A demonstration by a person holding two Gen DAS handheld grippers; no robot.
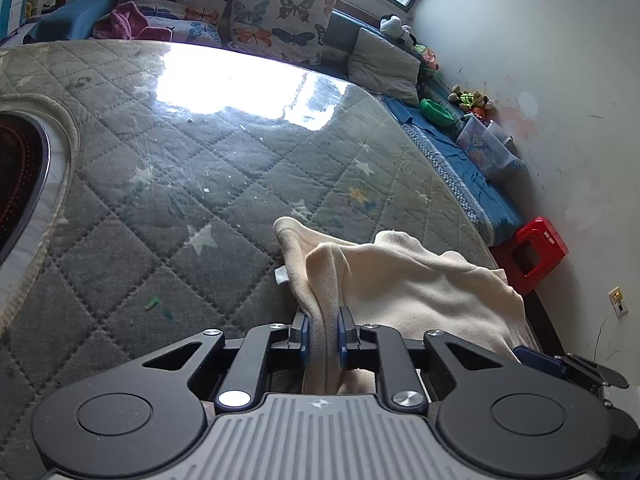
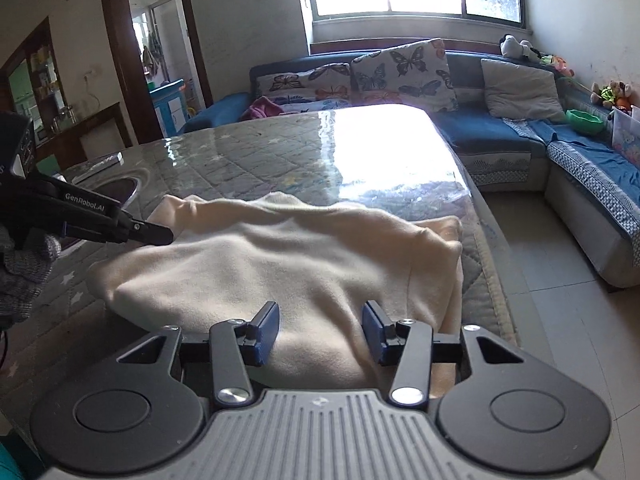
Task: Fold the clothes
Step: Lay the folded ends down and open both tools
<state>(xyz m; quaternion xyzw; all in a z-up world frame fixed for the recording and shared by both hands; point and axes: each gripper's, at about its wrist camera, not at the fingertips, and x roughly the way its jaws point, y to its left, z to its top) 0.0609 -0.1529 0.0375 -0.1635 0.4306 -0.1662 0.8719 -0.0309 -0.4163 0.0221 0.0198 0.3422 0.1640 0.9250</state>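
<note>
Pinching a bunched fold of the cream fleece garment at lower centre, your left gripper must stay firm. Your right gripper stands open over it; close before drawing across the grey quilted table cover.

a home living room (lived-in): corner sofa, butterfly cushions, plush toys.

Cream fleece garment rumpled on quilted table cover; one edge bunched, lifted.
</note>
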